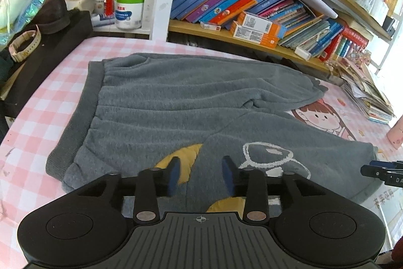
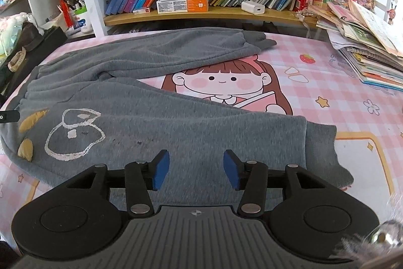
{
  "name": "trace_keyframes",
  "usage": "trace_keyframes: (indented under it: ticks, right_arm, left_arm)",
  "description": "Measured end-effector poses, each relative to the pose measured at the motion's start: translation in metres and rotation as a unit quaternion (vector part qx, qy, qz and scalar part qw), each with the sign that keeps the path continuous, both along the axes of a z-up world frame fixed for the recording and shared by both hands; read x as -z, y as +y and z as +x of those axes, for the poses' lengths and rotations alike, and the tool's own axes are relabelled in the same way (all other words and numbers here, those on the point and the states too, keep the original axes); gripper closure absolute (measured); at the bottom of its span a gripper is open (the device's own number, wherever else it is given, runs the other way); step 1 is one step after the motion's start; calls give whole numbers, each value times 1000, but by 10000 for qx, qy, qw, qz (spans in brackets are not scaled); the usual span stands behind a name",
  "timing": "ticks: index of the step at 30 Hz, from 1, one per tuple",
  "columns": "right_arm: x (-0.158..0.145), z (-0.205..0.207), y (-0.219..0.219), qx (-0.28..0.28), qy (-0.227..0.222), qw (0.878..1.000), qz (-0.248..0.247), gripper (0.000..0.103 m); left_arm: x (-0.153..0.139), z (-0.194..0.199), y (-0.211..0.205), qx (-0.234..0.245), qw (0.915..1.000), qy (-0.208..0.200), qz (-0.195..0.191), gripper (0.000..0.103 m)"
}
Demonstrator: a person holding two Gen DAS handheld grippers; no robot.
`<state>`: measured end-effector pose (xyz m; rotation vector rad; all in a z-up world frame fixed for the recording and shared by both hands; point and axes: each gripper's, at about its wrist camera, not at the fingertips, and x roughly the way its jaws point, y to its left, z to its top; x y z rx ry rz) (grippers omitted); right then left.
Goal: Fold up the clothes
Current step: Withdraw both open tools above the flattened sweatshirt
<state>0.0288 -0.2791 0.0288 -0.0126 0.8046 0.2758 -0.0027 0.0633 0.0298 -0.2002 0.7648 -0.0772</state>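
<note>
Grey fleece trousers (image 1: pixel 161 105) lie spread flat on a pink checked table cover (image 1: pixel 50 97), waistband to the left, two legs running right. A white outline print and yellow patches mark the near leg (image 2: pixel 73 135). My left gripper (image 1: pixel 201 168) is open, just above the near leg by the yellow patch. My right gripper (image 2: pixel 196 165) is open above the near leg (image 2: pixel 201 122) close to its cuff (image 2: pixel 325 150). The far leg (image 2: pixel 176 49) lies by the shelf. The right gripper's tip shows at the right edge of the left wrist view (image 1: pixel 382 172).
A bookshelf (image 2: pixel 201 13) with many books runs along the back edge. A pile of magazines (image 2: pixel 365 42) sits at the back right. A black box (image 1: pixel 50 42) with a watch strap stands at the left. A pink bottle (image 1: pixel 396 135) stands at the right.
</note>
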Motion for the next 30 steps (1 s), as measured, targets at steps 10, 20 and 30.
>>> trace_keyframes:
  ticks: [10,20,30]
  right_arm:
    - [-17,25,-9,-138,-172,9998,24,32]
    - [-55,62,-7,-772,-720,9934,-453,22]
    - [-81,98,-5,-1055,-949,9880,-605,16]
  left_arm:
    - [-24,18,0,-22,9992,-317,247,30]
    - [-59,43,9,76,9954,-826,481,21]
    - [-68,65,15,308,9918,-967,774,12]
